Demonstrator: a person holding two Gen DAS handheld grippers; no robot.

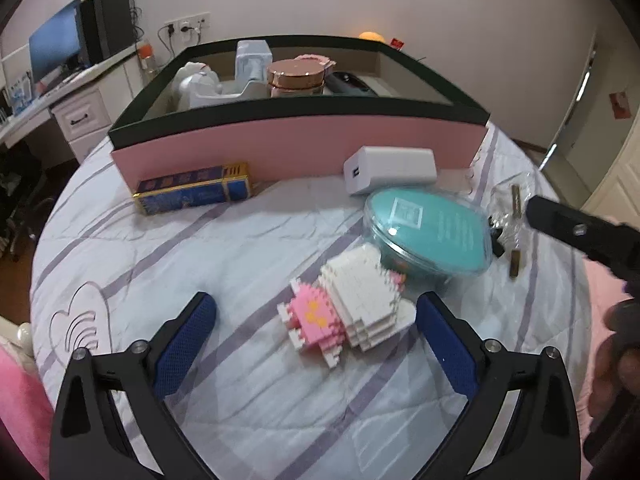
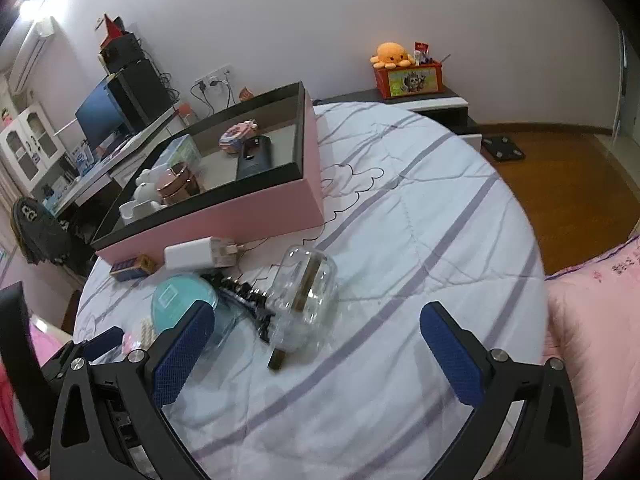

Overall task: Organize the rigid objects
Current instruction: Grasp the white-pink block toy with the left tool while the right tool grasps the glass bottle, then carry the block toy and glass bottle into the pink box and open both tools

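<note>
L gripper (image 1: 316, 316), jaws apart, above pink-and-white block-built figure (image 1: 348, 308) on striped bedsheet (image 1: 200, 248); R gripper (image 2: 316, 332), also apart, near clear glass dome (image 2: 306, 292). Pink-sided storage box (image 1: 296, 140) behind.

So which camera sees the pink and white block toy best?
The left wrist view: the block toy lies whole and close between the open left gripper fingers. In the right wrist view only a small pink-white sliver peeks out behind a blue finger.
</note>
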